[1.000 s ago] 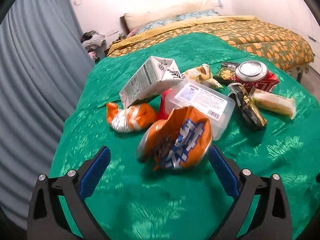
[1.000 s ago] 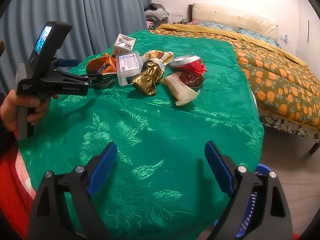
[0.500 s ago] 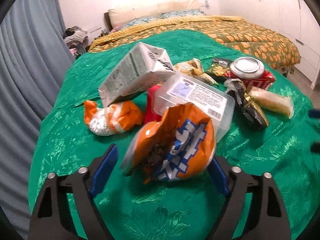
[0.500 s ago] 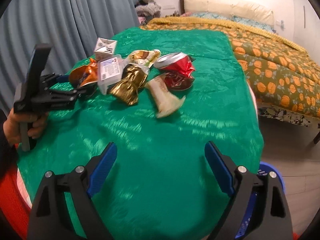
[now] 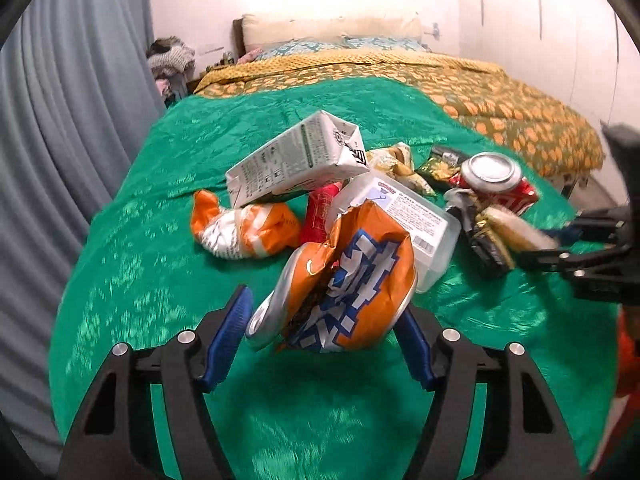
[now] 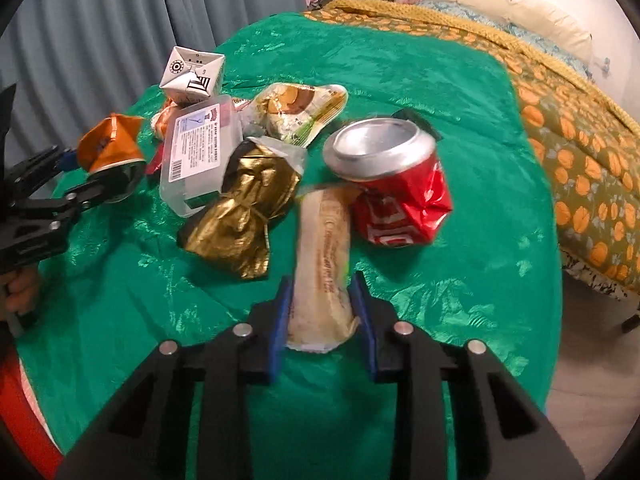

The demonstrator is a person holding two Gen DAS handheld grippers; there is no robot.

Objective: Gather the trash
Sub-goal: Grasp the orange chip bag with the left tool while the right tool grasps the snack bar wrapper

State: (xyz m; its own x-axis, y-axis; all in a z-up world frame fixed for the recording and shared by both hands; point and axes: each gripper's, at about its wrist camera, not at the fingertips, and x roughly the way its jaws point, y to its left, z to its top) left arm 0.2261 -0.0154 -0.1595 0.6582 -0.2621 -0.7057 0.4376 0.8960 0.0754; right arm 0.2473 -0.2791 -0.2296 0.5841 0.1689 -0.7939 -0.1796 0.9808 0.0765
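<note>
An orange-and-blue snack bag stands between my left gripper's blue pads, which touch both its sides while the jaws are closing. The right wrist view shows that bag in the left gripper at the far left. My right gripper is closing on a pale long wrapper, with the pads pressed against its sides. That gripper reaches in from the right in the left wrist view. Both pieces lie at the near edge of a trash pile on the green-covered table.
The pile holds a white carton, a clear plastic box, a crushed red can, a gold wrapper and an orange-silver wrapper. A bed lies behind, and a grey curtain hangs at the left.
The left jaws have narrowed around the snack bag. The right gripper moved forward across the table to the pile and closed on the pale wrapper.
</note>
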